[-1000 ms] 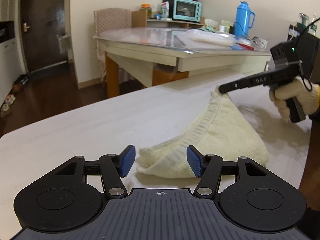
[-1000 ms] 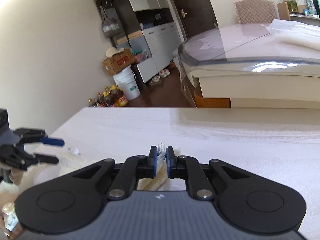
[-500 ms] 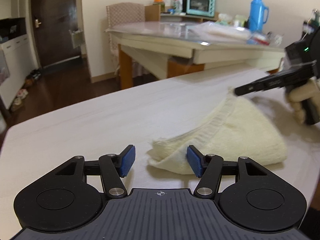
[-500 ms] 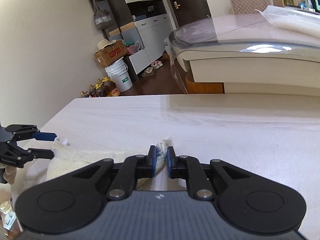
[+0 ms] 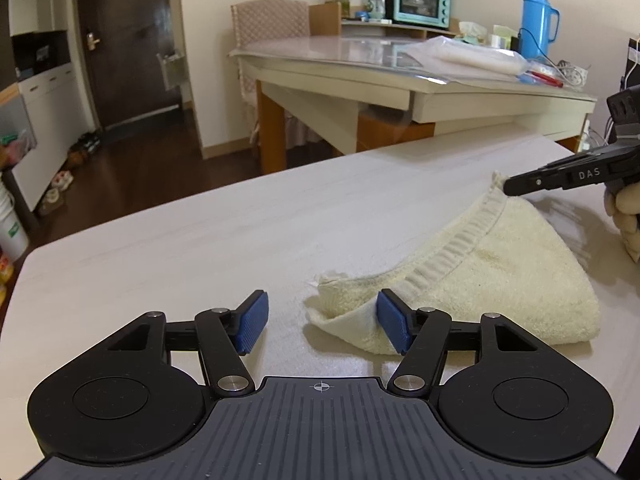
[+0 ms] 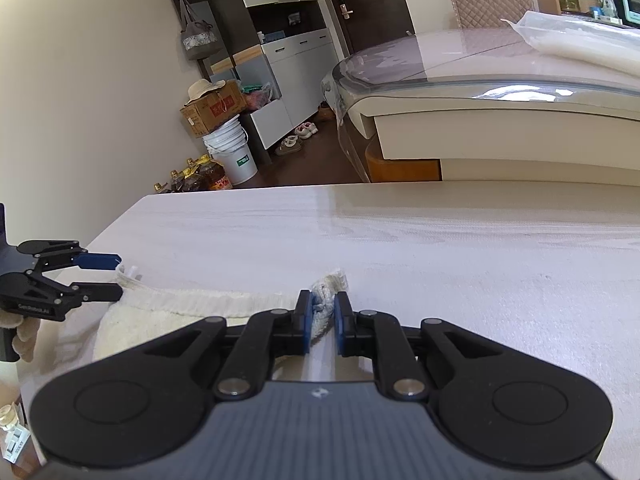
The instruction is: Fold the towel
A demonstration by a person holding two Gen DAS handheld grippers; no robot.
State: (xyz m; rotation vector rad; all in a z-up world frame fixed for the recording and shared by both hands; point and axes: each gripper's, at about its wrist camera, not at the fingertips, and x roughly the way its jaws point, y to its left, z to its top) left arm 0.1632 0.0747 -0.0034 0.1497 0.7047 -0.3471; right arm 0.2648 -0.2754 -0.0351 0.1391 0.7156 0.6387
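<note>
A cream towel (image 5: pixel 480 280) lies folded on the white table (image 5: pixel 200 248). My left gripper (image 5: pixel 322 322) is open, its blue pads either side of the towel's near corner (image 5: pixel 332 300), just short of it. My right gripper (image 6: pixel 322 314) holds the towel's far corner (image 6: pixel 330 284) between its pads, with the jaws slightly parted and the corner low over the table. The right gripper also shows in the left wrist view (image 5: pixel 510 186) at the towel's far tip. The left gripper shows at the left of the right wrist view (image 6: pixel 106 276), by the towel's other corner (image 6: pixel 128 276).
A glass-topped dining table (image 5: pixel 360 52) with a blue flask (image 5: pixel 538 22), a teal oven (image 5: pixel 420 0) and plastic bags stands beyond the white table. Buckets and a box (image 6: pixel 224 132) sit on the floor by cabinets. The table's left edge (image 5: pixel 24 264) is near.
My right gripper has lowered the towel corner toward the table and its jaws have eased apart slightly. The left gripper has stayed open near the near corner, shifting a little left.
</note>
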